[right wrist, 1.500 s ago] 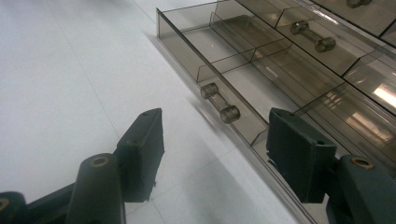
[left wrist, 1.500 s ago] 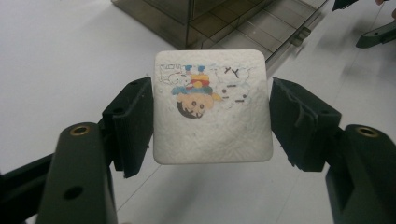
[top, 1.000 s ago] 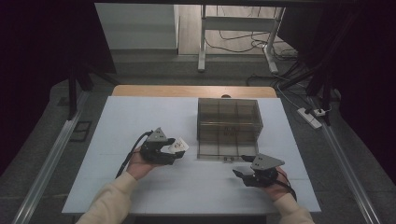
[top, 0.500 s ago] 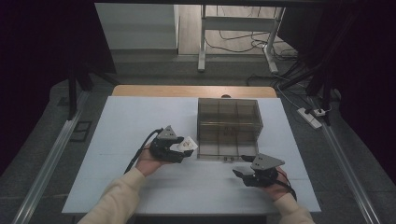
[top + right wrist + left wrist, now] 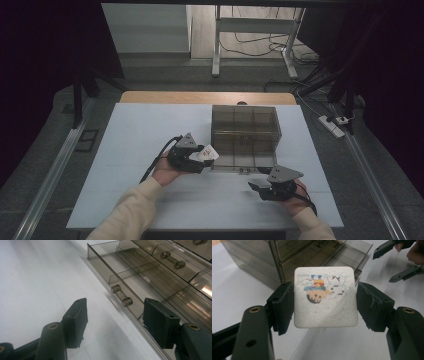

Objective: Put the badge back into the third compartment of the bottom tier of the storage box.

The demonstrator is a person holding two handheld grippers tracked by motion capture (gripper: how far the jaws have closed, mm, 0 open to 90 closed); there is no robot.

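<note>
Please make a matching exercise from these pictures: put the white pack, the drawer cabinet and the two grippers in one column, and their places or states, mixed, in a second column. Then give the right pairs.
Column one:
1. white square tissue pack with a cartoon print
2. smoky transparent plastic drawer cabinet
3. left gripper
4. right gripper

Column two:
A. jaws open, nothing between them
B. bottom drawer pulled out
C. held between two black jaws
D. shut on the pack

Pairs: 1-C, 2-B, 3-D, 4-A
</note>
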